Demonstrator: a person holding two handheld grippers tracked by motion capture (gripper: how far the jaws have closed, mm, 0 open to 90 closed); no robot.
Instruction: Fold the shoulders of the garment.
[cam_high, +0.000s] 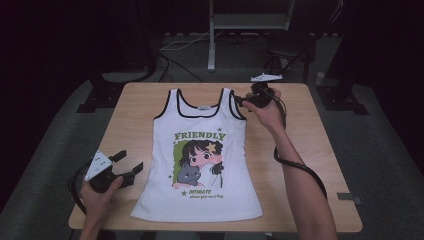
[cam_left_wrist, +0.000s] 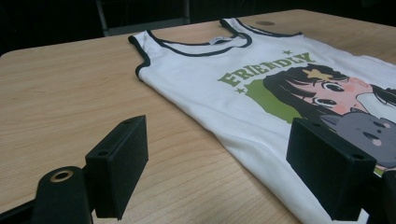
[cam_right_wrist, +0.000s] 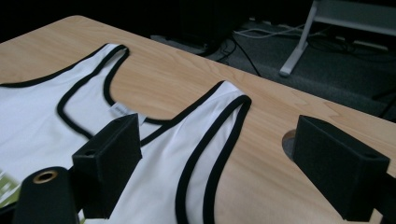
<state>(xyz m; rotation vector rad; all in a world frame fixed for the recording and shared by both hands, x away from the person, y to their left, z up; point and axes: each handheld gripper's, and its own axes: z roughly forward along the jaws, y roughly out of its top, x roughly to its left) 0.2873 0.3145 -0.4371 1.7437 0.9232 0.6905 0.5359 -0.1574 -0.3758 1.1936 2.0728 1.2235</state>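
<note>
1. There's the white tank top (cam_high: 197, 160), lying flat and face up in the middle of the wooden table (cam_high: 310, 150), neckline towards the far edge, hem towards the person.
2. Its print is plain to see from above: the green word FRIENDLY (cam_high: 200, 135) over a cartoon girl with a grey cat (cam_high: 189, 174).
3. Black trim runs round the neck and both armholes, and a small label (cam_right_wrist: 120, 110) sits inside the back of the neck.
4. Left gripper (cam_high: 129, 164): low at the near left of the table, just beside the top's left side seam, jaws spread wide, nothing between them.
5. From the left gripper view (cam_left_wrist: 217, 172), the table's wood and the top's white edge lie in the gap between the black pads (cam_left_wrist: 122, 164); whether a pad touches the cloth, I cannot tell.
6. The person's left hand (cam_high: 100, 192) wraps the handle, with the grey three-cornered plate (cam_high: 97, 164) on top.
7. Right gripper (cam_high: 239, 101): up at the far right, at the top's right shoulder strap (cam_right_wrist: 219, 135).
8. In the right gripper view (cam_right_wrist: 217, 168) its jaws gape too, released, the black-edged strap lying flat in the gap between them and not pinched.
9. The right hand (cam_high: 267, 112) holds that gripper, its cable (cam_high: 300, 167) trailing back along the forearm.
10. Beyond the table, a dark floor with loose cables (cam_right_wrist: 261, 35) and a pale metal stand leg (cam_right_wrist: 299, 44).
</note>
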